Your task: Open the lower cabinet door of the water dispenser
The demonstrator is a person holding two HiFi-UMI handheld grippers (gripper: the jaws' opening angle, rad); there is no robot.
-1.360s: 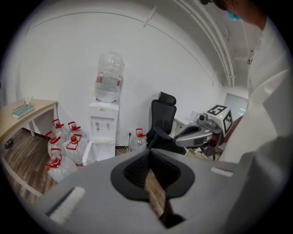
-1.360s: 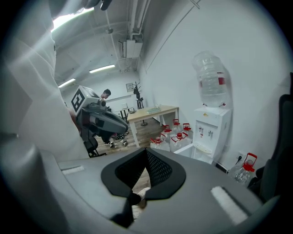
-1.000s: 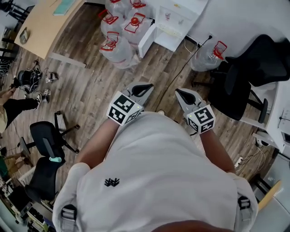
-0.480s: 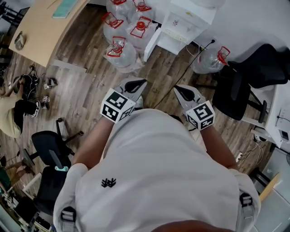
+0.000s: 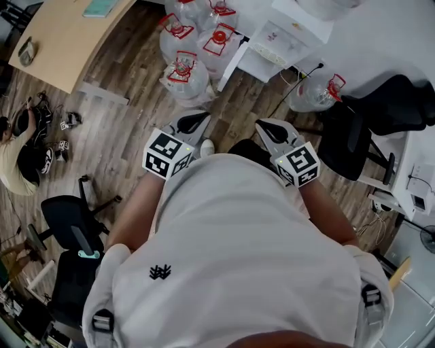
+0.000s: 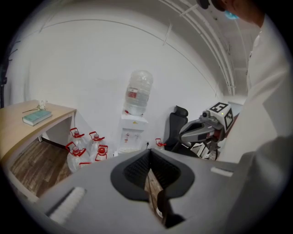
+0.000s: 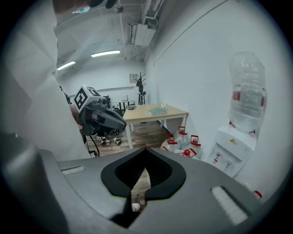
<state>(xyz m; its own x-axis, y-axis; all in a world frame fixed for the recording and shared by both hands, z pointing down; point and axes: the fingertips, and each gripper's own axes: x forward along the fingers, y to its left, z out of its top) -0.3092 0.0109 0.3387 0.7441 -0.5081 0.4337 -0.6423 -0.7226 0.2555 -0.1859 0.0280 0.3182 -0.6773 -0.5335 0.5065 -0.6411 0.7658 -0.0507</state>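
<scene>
Left gripper (image 5: 196,118) and right gripper (image 5: 262,125), fingers pressed together on nothing, point toward the water dispenser (image 5: 273,42), well apart from it. Its lower door cannot be read from here. Gripping it would need the fingers spread first.

A plank floor (image 5: 129,136) carries everything. The dispenser (image 5: 285,34) stands on it at the wall. Red-capped jugs (image 5: 187,75) cluster just to its left, and a lone jug (image 5: 312,92) sits to its right beside a black chair (image 5: 353,132). A cable (image 5: 292,88) trails over the planks. A second chair (image 5: 68,217) stands well apart, near small dark clutter (image 5: 68,122), perhaps shoes. A bench (image 5: 54,41) fills the corner, with a book (image 5: 102,7) on it.
</scene>
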